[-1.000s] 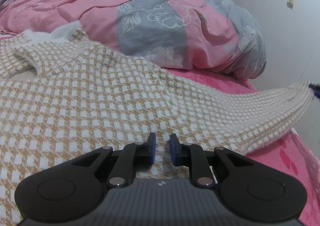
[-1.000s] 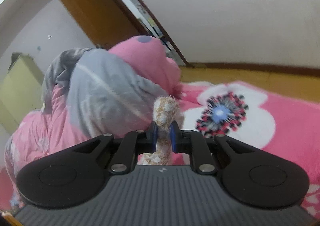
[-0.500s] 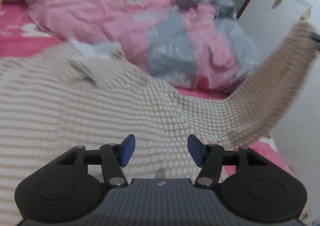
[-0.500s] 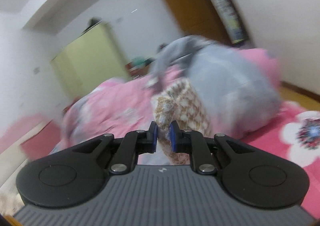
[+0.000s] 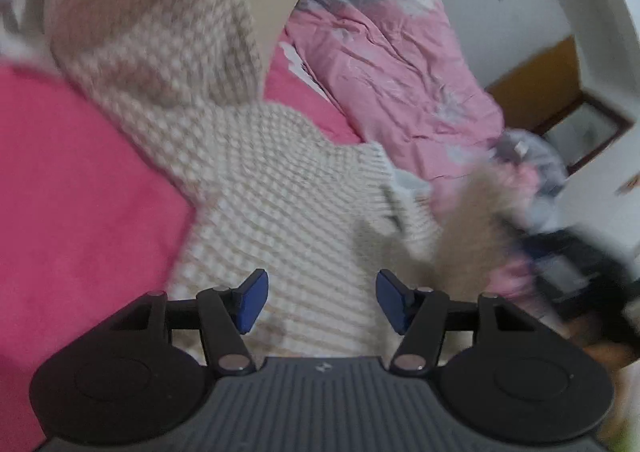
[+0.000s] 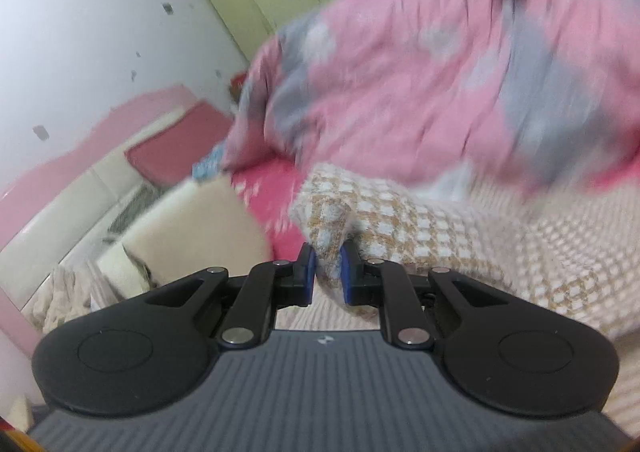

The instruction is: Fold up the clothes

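A tan-and-white checked knit sweater (image 5: 264, 180) lies spread on the pink bed sheet (image 5: 72, 188). My left gripper (image 5: 318, 302) is open and empty just above the sweater's body. My right gripper (image 6: 327, 272) is shut on the sweater's sleeve end (image 6: 332, 212) and holds it over the sweater's body (image 6: 500, 236). In the left wrist view that raised sleeve (image 5: 468, 228) shows blurred at the right. Both views are motion-blurred.
A bunched pink-and-grey duvet (image 5: 392, 44) lies behind the sweater; it also shows in the right wrist view (image 6: 440, 76). A cream pillow (image 6: 192, 228) and a pink headboard (image 6: 80, 164) are at the left. A wooden door (image 5: 536, 72) stands at the right.
My left gripper opened, let go of the sweater and swung to the left. My right gripper swept the held sleeve from the bed's side across over the sweater's body.
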`<state>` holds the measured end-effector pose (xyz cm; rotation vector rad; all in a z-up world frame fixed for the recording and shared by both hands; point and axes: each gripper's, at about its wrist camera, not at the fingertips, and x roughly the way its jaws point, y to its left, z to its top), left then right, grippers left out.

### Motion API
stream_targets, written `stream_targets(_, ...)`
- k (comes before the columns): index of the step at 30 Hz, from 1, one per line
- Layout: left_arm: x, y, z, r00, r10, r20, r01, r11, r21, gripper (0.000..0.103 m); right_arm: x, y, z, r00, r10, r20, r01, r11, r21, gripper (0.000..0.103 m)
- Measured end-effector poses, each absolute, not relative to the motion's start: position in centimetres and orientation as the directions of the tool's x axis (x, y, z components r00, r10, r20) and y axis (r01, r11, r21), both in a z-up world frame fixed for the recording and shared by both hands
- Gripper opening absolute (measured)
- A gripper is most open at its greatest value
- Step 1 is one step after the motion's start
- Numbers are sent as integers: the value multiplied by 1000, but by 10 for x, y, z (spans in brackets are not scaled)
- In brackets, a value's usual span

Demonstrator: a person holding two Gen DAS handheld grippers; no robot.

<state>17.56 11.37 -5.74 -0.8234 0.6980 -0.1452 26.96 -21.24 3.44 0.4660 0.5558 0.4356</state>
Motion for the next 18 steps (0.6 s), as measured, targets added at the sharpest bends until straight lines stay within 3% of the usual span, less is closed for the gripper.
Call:
stream_targets(3, 181, 111, -60, 782, -374, -499, -139, 675, -725, 60, 278, -182, -15, 729, 519, -446, -222, 796, 563, 12)
stream_targets(8, 189, 108, -68, 781, -400, -479, -134, 643, -754, 60, 283, -168, -56, 653, 581, -486, -221, 760, 612, 21)
stream_targets(10, 192, 107, -71, 780, -404, -479, -133, 641, -756, 60, 279, -182, -60, 629, 642, -439, -234, 695, 680, 30)
stream_targets(13, 198, 97, -72, 778, -389, -493, -121, 677, -726, 60, 272, -220, -60, 638, 696, -331, -233, 584, 778, 59)
stream_targets(18, 213, 70, -76, 760, -357, -544, -77, 781, -620, 60, 244, -304, -60, 699, 692, -179, -256, 477, 841, 60)
